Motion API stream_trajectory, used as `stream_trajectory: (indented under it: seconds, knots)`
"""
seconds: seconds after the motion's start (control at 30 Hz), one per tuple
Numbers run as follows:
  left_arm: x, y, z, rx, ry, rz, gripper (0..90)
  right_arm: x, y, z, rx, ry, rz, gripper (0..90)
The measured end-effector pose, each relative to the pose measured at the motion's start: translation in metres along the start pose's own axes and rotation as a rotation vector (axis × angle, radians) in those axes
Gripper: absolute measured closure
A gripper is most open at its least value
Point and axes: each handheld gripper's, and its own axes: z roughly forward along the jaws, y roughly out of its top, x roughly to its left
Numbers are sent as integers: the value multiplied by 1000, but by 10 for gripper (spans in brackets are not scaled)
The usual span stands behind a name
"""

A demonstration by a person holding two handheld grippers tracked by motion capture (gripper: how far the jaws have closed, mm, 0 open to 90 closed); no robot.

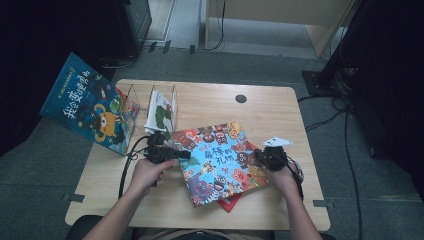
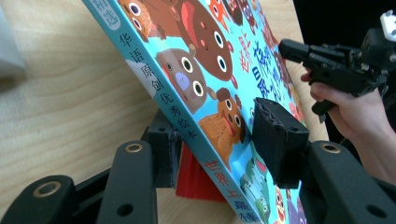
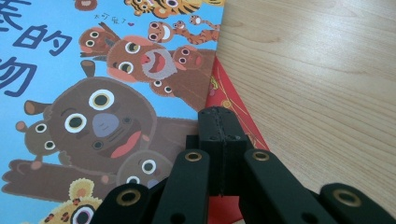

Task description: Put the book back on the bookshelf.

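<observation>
Here's the table from above: a bright animal picture book (image 1: 220,160) lies slanted across the middle of the wooden table (image 1: 210,100), with a red book (image 1: 231,202) peeking out from under its near corner. The left gripper (image 1: 186,154) comes in at the book's left edge, and in the left gripper view you can see it clearly: one jaw is slipped underneath, the other pad sits on top of the cover, so the jaws stand about half apart and straddle the spine edge of the picture book (image 2: 196,93), which is tipped up off the red book (image 2: 196,182) below it; the pads look to be pressing on it. Over on the other side, the right gripper (image 1: 261,154) sits at the book's right edge, and in the right gripper view its jaws are closed tight together, nothing between them, the tips resting right at the corner where the picture book (image 3: 93,93) overlaps the red book (image 3: 231,102). The left gripper view also catches that right gripper (image 2: 292,49) farther off, tips against the cover. At the table's far left stands a clear book rack (image 1: 150,102) holding a white book (image 1: 161,115), and a blue book (image 1: 87,102) leans against the rack's outer side
</observation>
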Motion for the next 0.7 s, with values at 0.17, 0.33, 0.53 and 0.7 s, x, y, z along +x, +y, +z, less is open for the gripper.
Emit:
stream_trajectory:
  seconds: [0.17,0.33,0.53,0.7]
  knots:
    - [5,-11,4,30,20,-14,529,0,0,1,-5,8,-6,900]
    - [5,-21,5,54,49,-1,522,-1,4,4,-2,19,-4,900]
    - [5,-29,5,45,59,12,517,-1,10,10,5,29,-10,900]
    - [5,-29,5,28,60,20,513,-2,12,13,3,36,11,900]
